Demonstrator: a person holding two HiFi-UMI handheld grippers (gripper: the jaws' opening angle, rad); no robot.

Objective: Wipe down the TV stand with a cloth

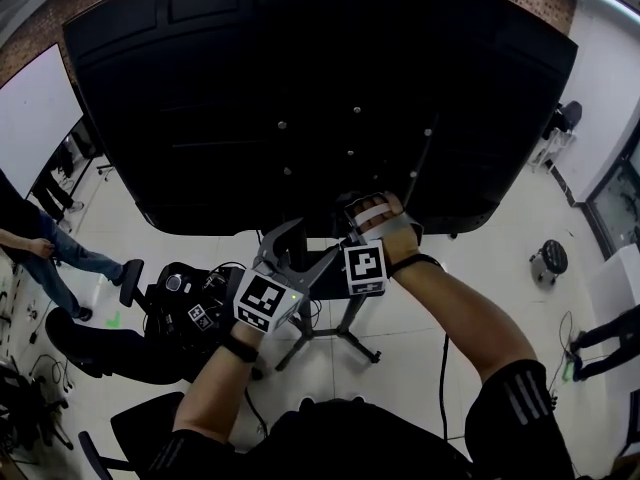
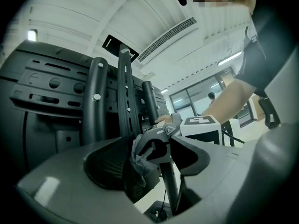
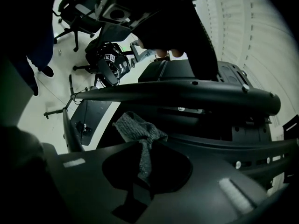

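I look down on the black back of a large TV (image 1: 300, 88) on its stand (image 1: 330, 328). My right gripper (image 3: 140, 174) is shut on a grey knitted cloth (image 3: 138, 132), whose free end lies against a black stand tube (image 3: 187, 94). In the head view its tips are hidden under the TV's lower edge; only its marker cube (image 1: 365, 268) and the hand show. My left gripper (image 1: 300, 253) is open just left of it. In the left gripper view the cloth (image 2: 139, 164) hangs from the right gripper's fingers (image 2: 156, 139) beside the upright black posts (image 2: 124, 97).
White floor lies all round the stand's legs. A person's legs (image 1: 60, 253) and a whiteboard (image 1: 35, 118) are at the left. Black office chairs (image 1: 170, 298) stand close by at the lower left, a small stool (image 1: 550, 258) at the right.
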